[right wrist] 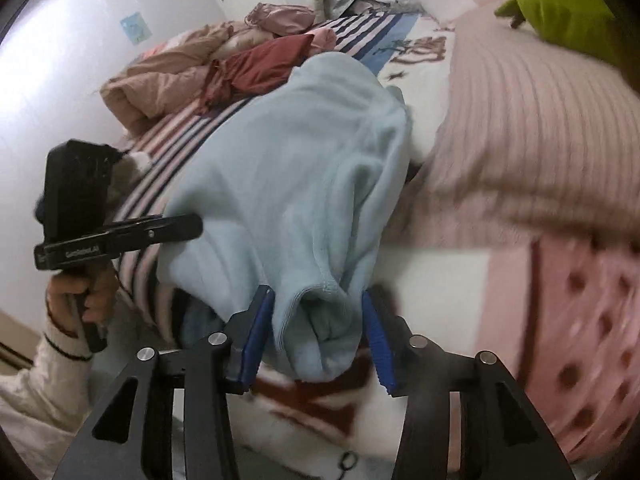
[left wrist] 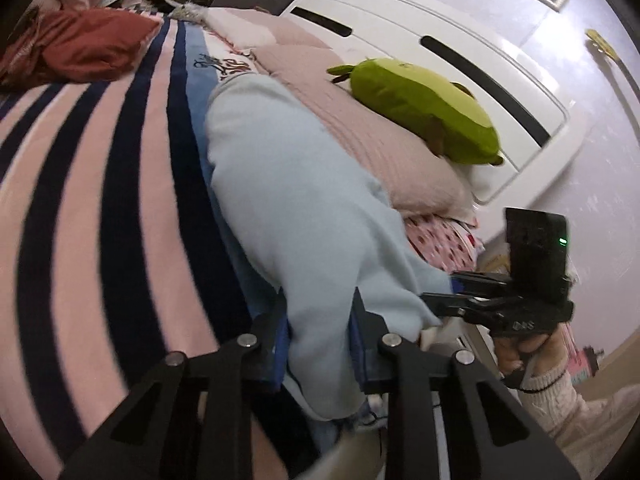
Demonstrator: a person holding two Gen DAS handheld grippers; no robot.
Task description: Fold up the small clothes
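Note:
A light blue sweatshirt (left wrist: 288,184) lies stretched on the striped blanket (left wrist: 92,184) of the bed; it also shows in the right wrist view (right wrist: 296,168). My left gripper (left wrist: 320,332) straddles one end of the garment, cloth bunched between its fingers. My right gripper (right wrist: 318,332) has its blue pads (right wrist: 256,336) on either side of the cuffed hem, wide apart around the cloth. Each gripper shows in the other's view, the right gripper (left wrist: 452,292) and the left gripper (right wrist: 192,226), both at the garment's edge.
A pink ribbed pillow (right wrist: 520,136) and a green plush toy (left wrist: 420,108) lie by the white headboard (left wrist: 440,40). A dark red garment (left wrist: 88,44) and a crumpled pink quilt (right wrist: 160,84) lie on the far side. A dotted pink sheet (right wrist: 580,340) lies at the bed's edge.

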